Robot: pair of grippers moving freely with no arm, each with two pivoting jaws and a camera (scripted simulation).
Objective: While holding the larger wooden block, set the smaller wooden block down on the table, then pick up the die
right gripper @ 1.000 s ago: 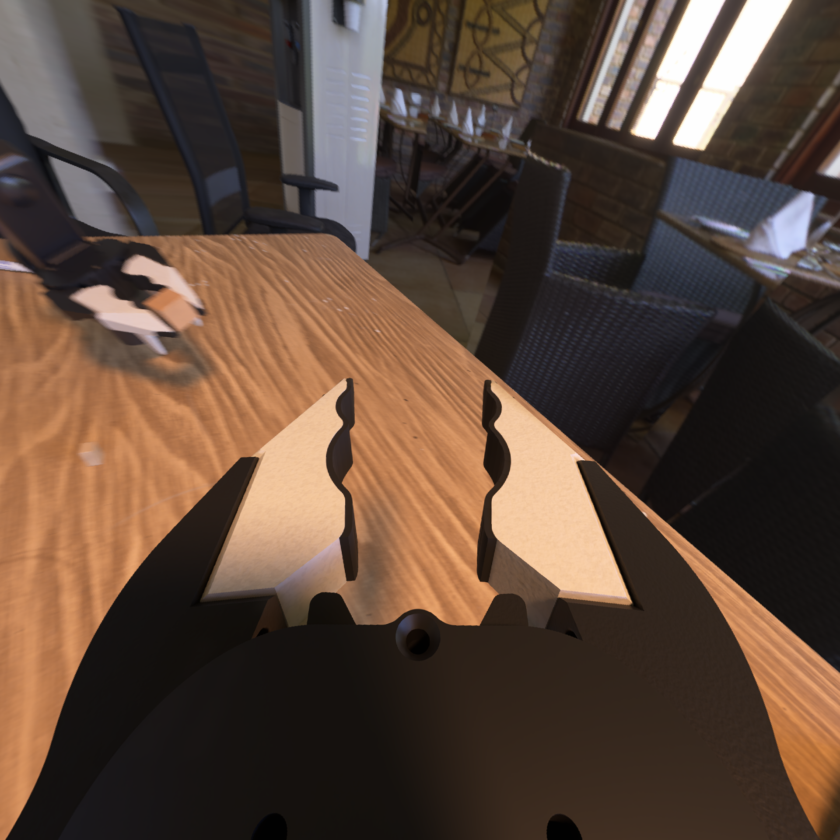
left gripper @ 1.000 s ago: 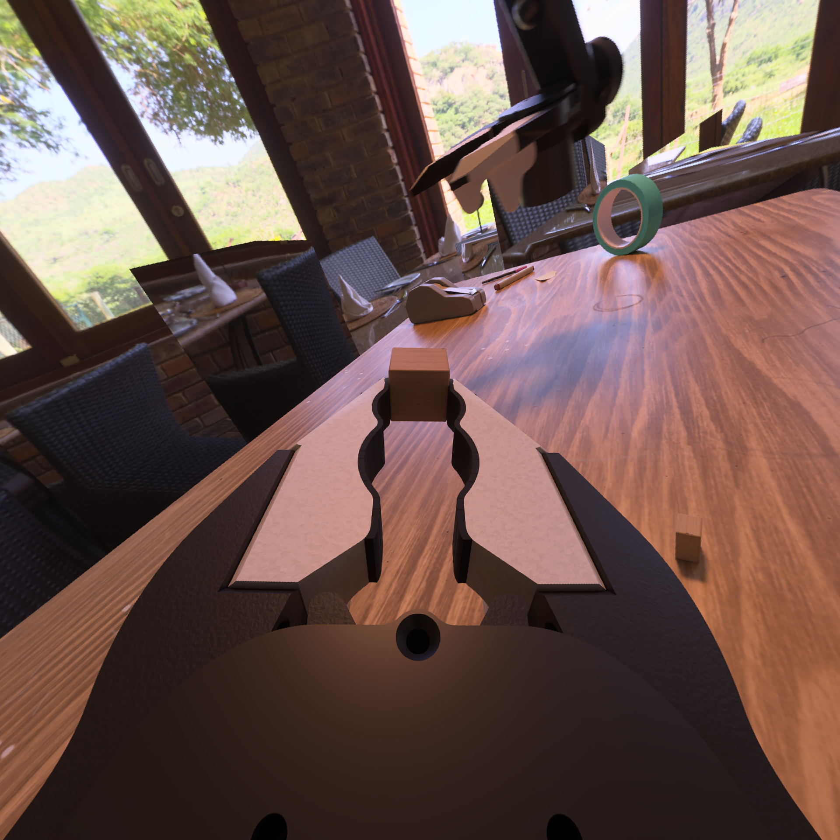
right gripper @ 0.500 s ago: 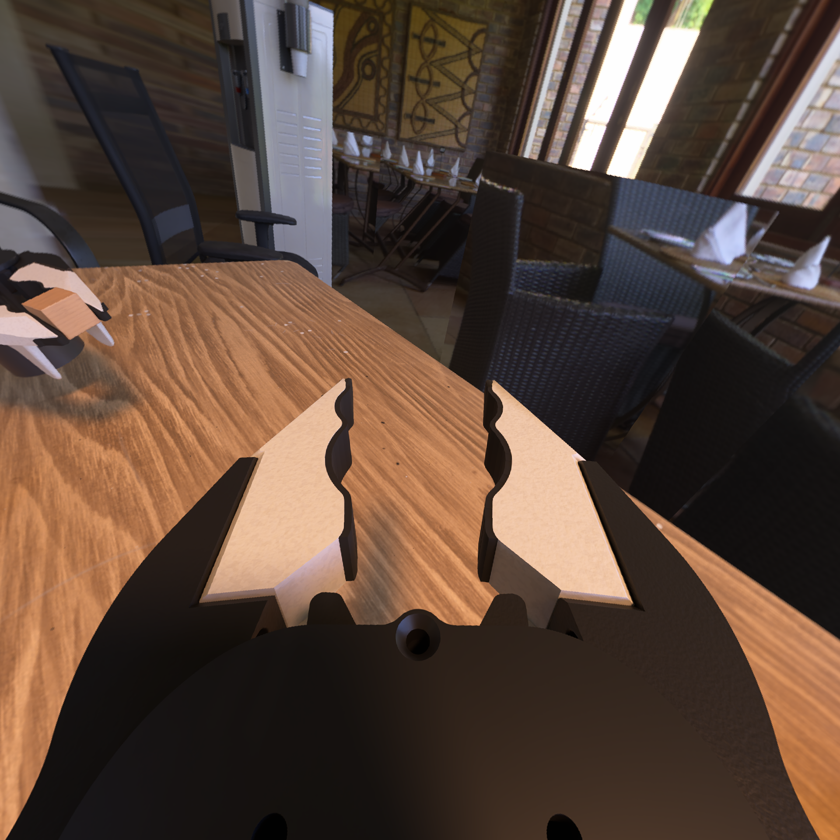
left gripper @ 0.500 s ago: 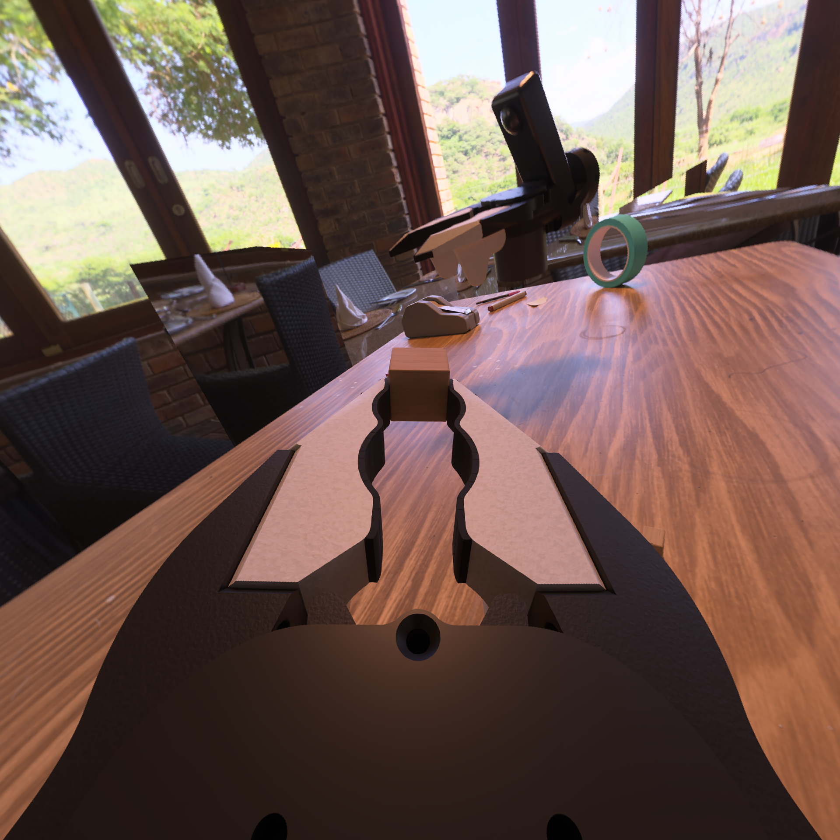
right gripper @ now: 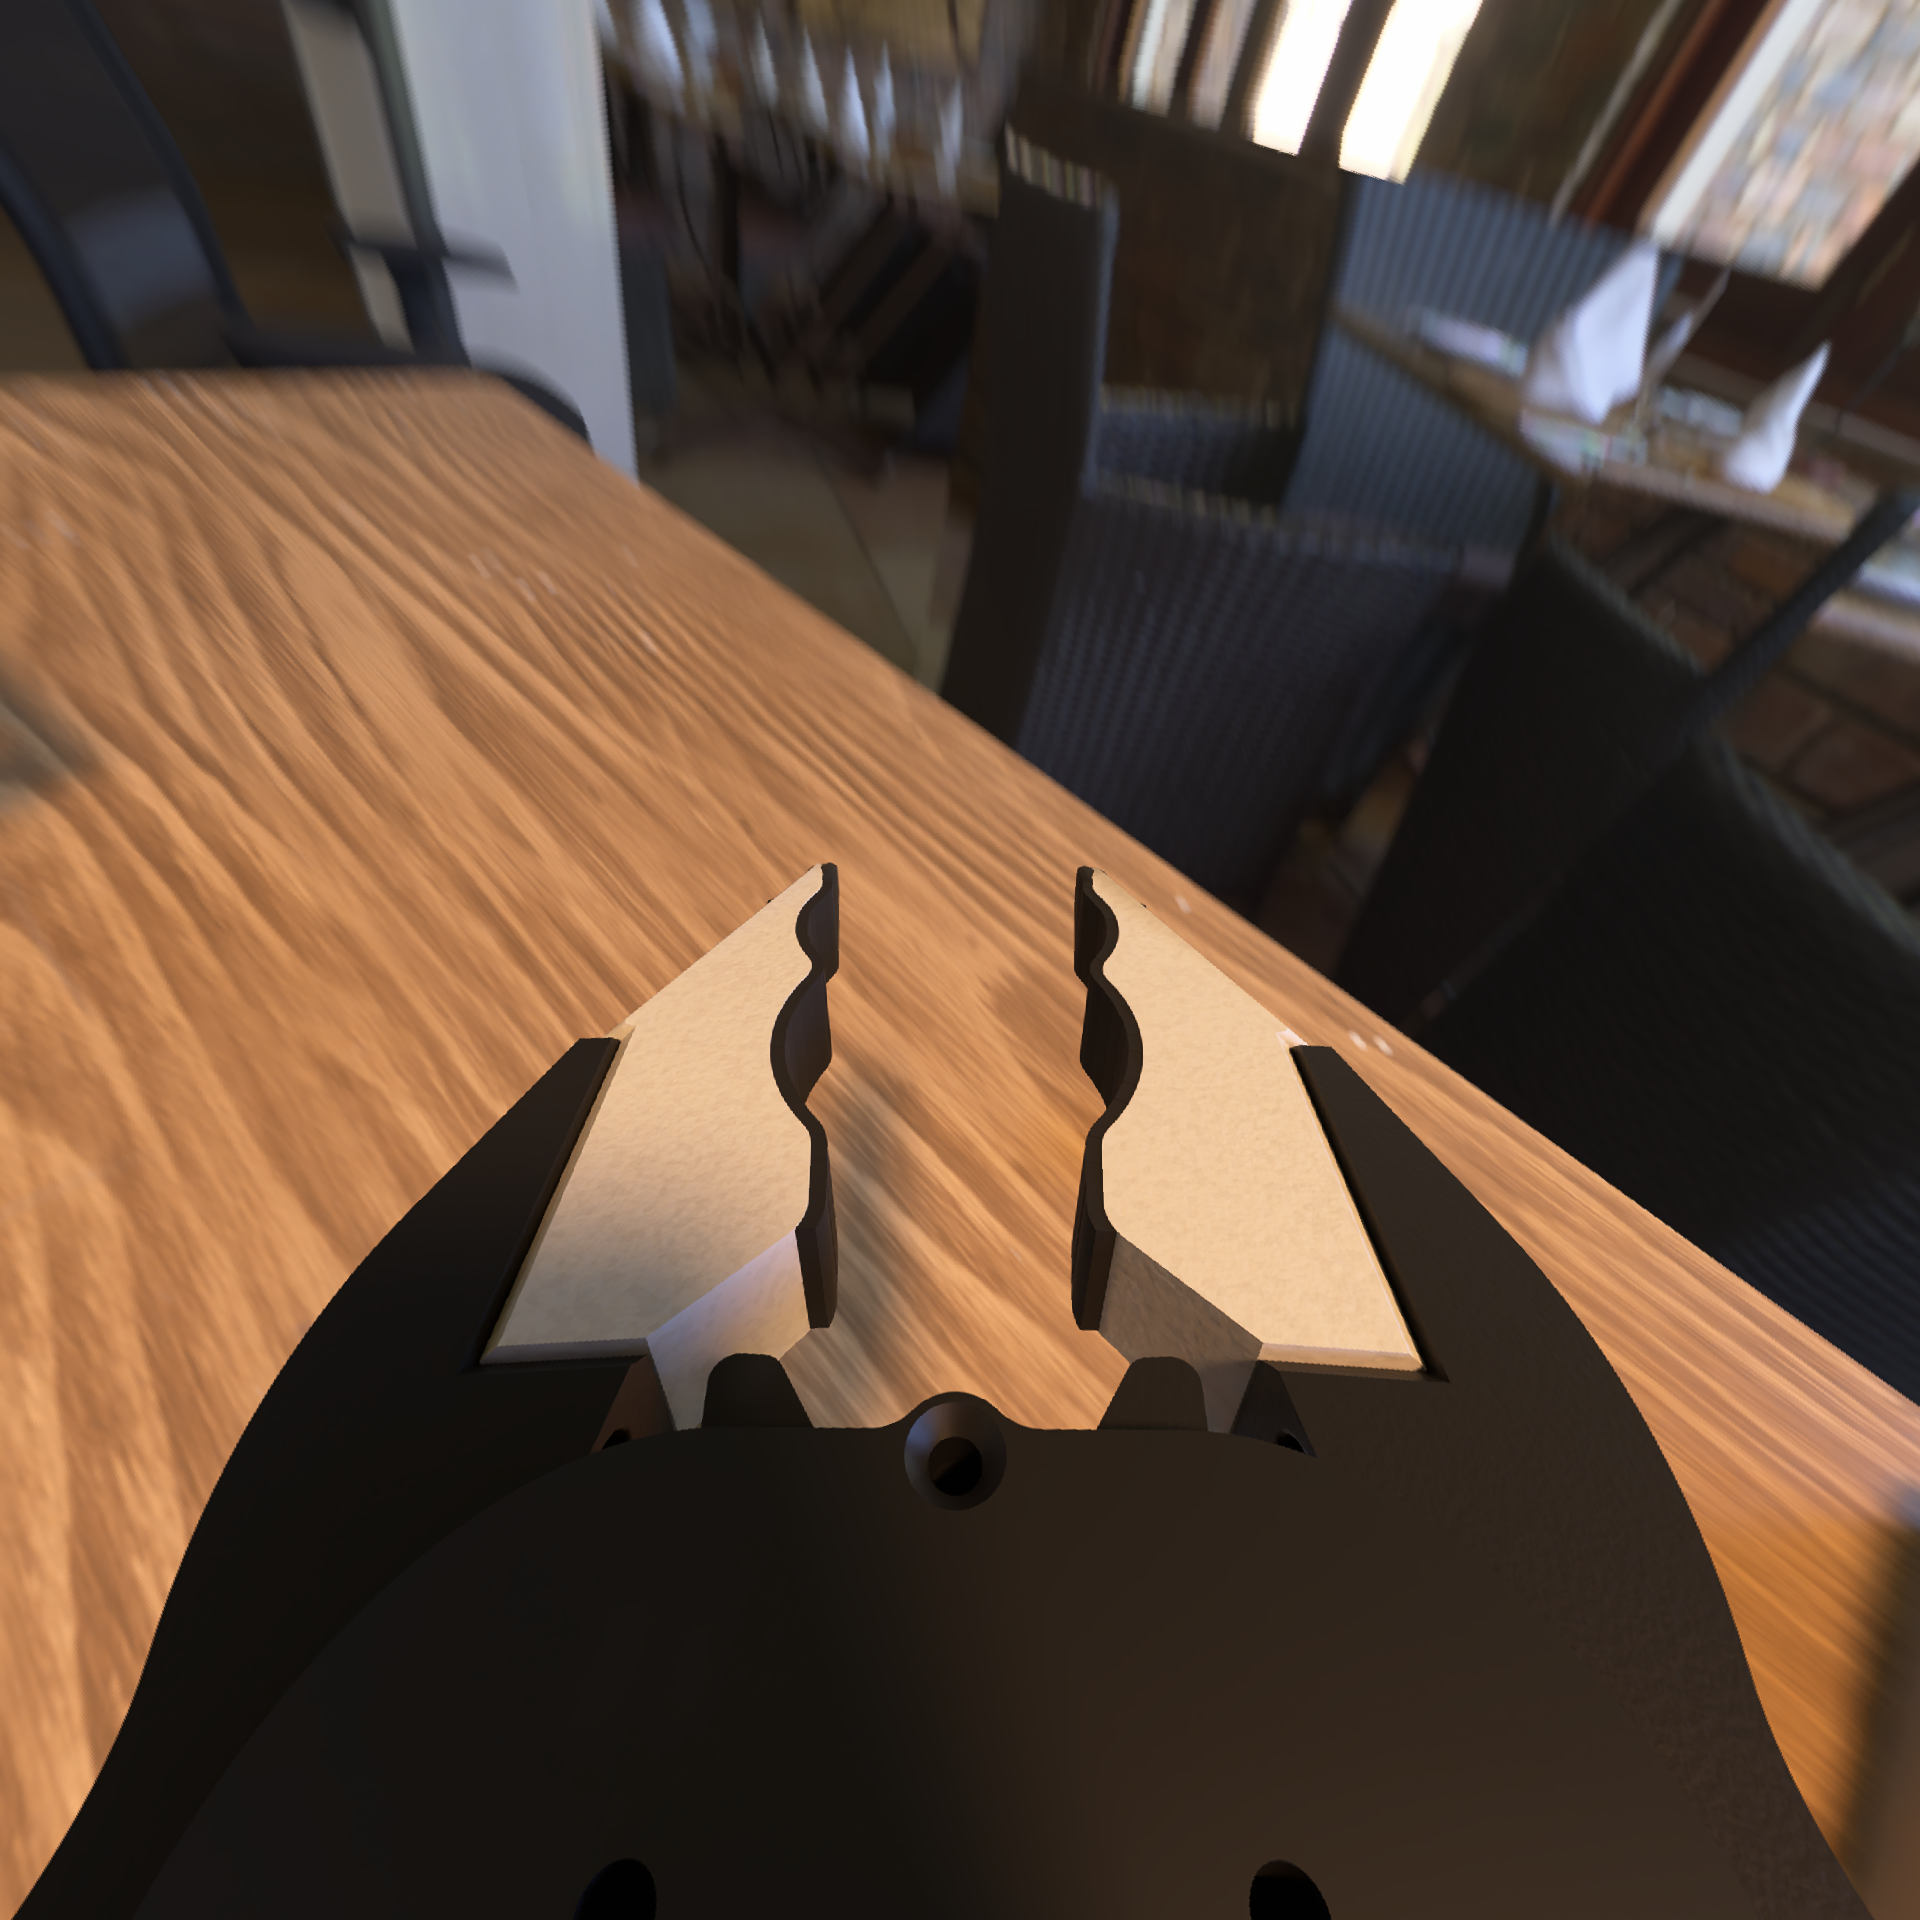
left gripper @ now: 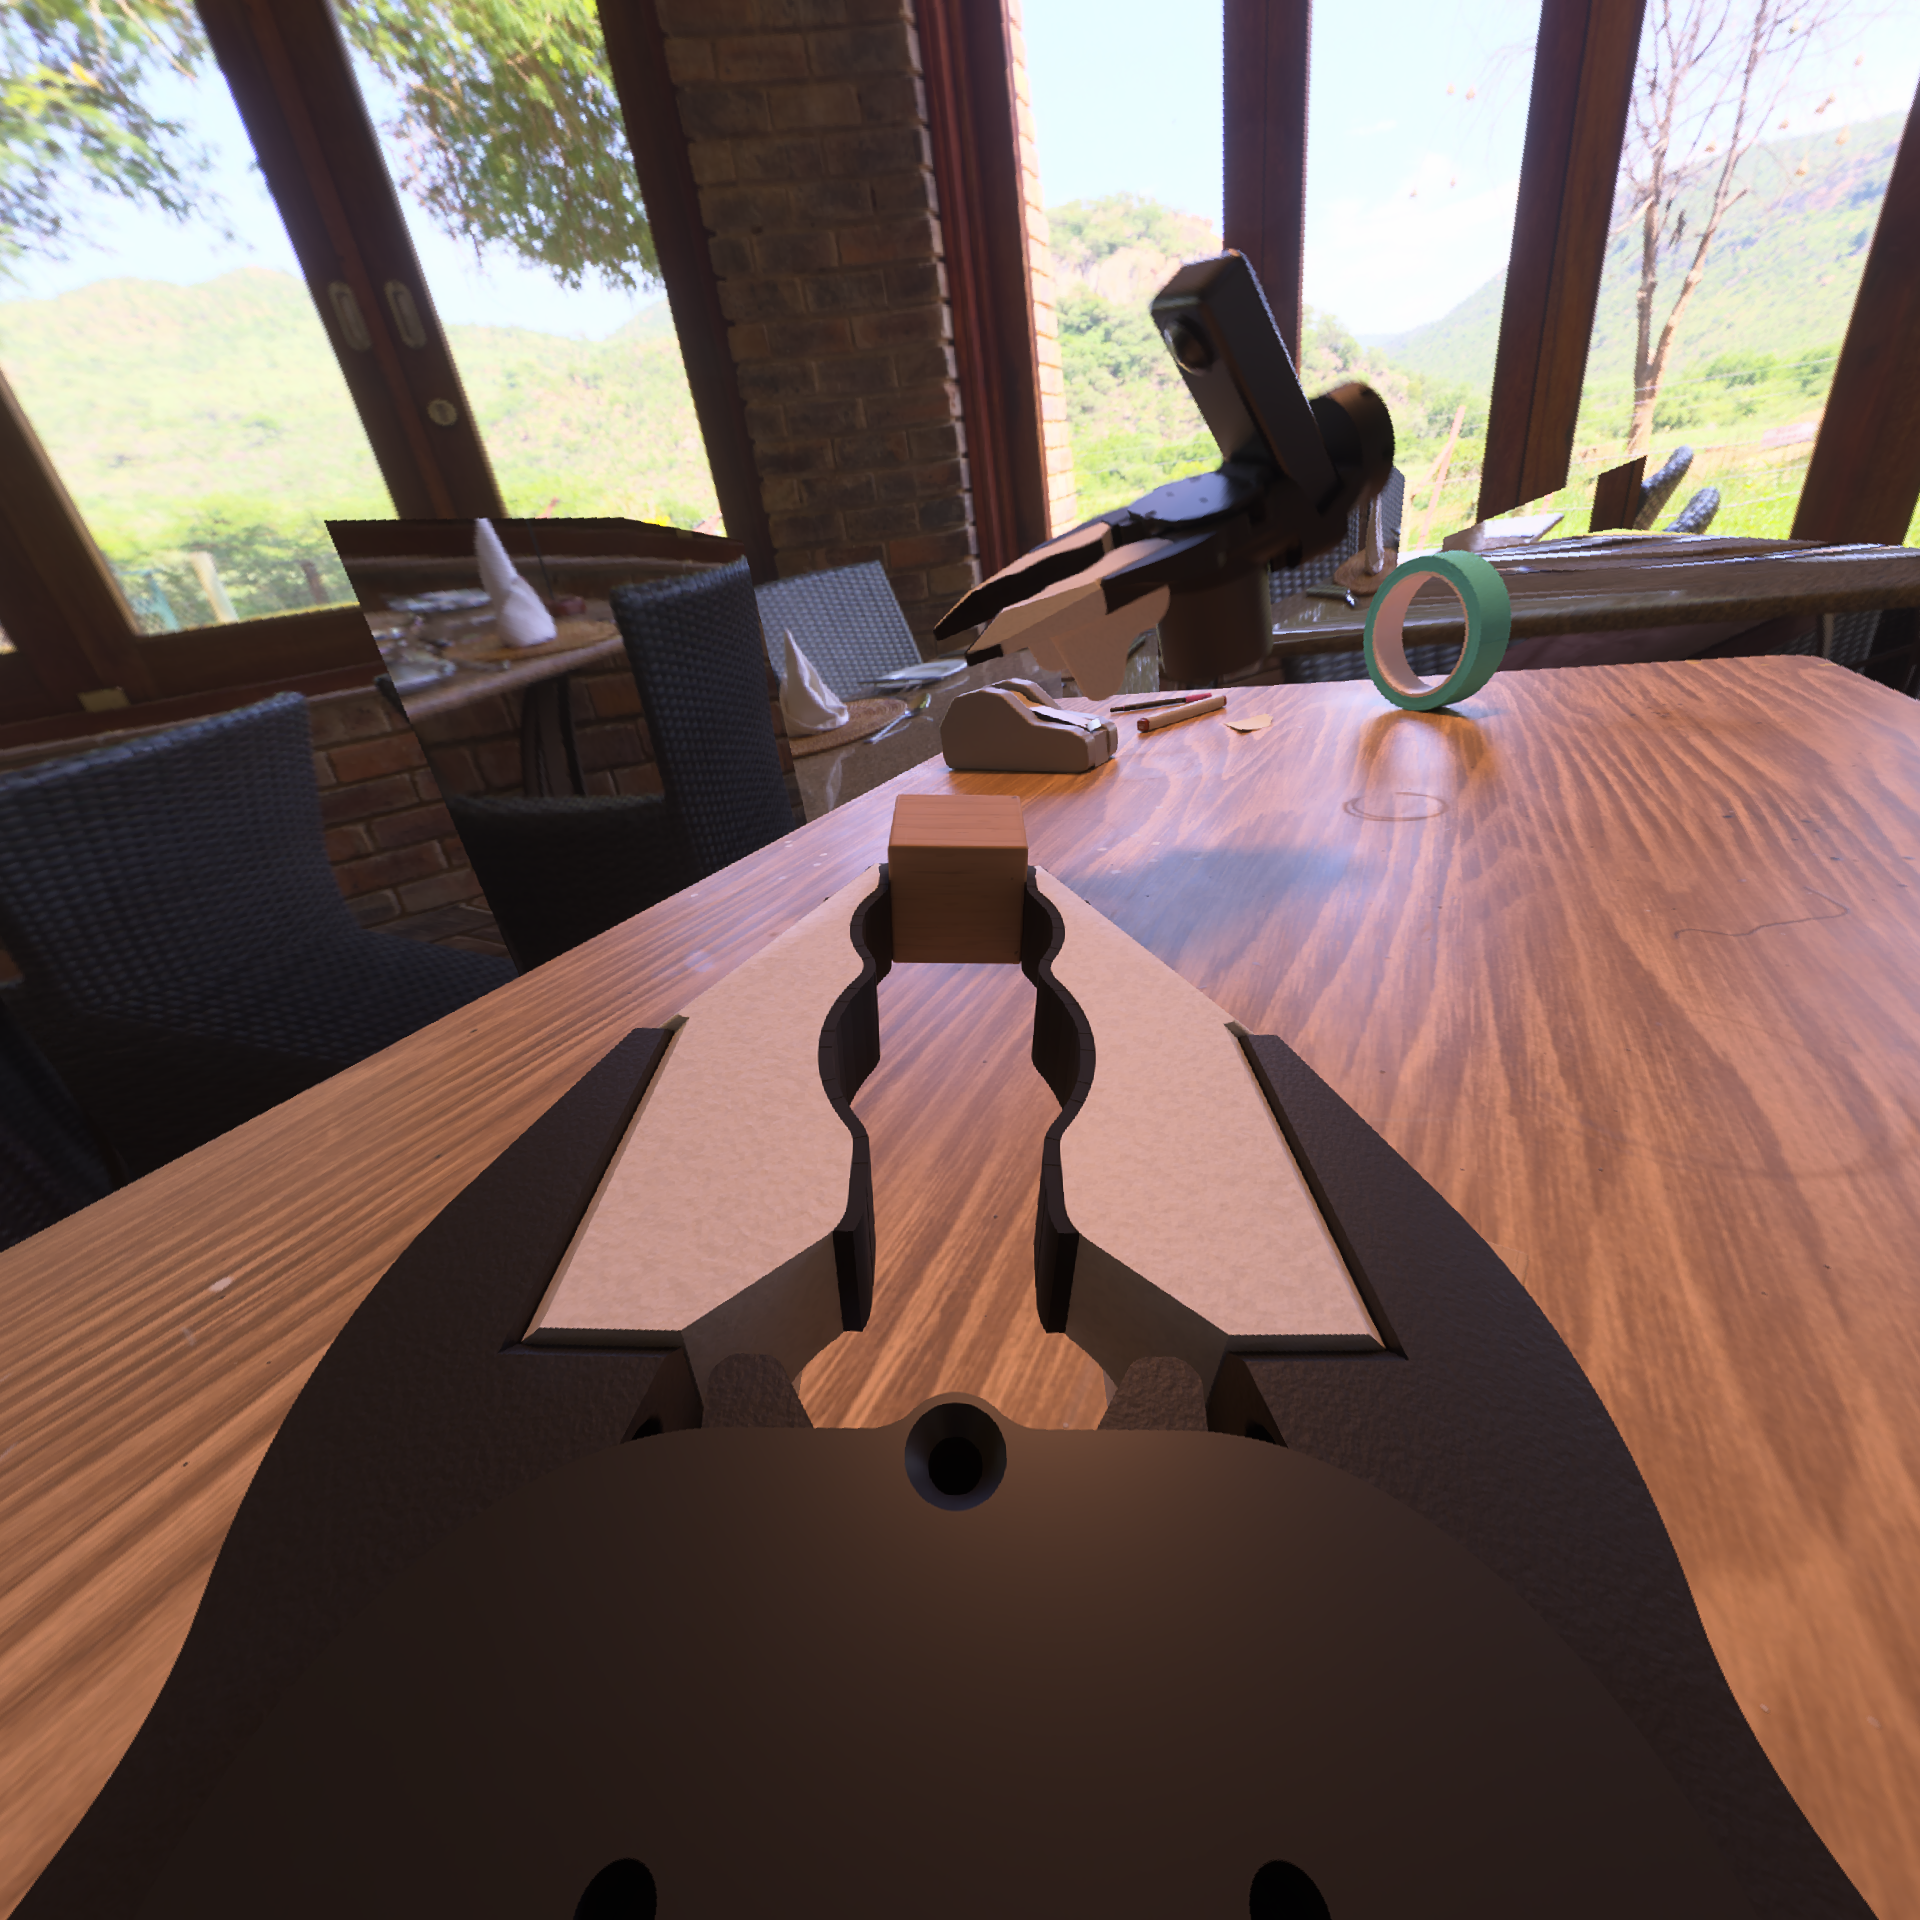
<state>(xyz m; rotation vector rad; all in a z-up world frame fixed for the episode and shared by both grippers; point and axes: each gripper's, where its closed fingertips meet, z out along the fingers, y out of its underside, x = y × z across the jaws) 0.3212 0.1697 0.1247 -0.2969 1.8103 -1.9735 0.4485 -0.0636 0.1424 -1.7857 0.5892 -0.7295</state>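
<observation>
one wooden block between left hand-held gripper tips

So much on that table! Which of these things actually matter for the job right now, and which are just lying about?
Part of the job:
- larger wooden block, pinched in the left gripper
- right gripper, fingers apart and empty
- table

The smaller block and the die are not in view now.

Just lying about:
- green tape roll, standing on edge
- tape dispenser
- pen
</observation>
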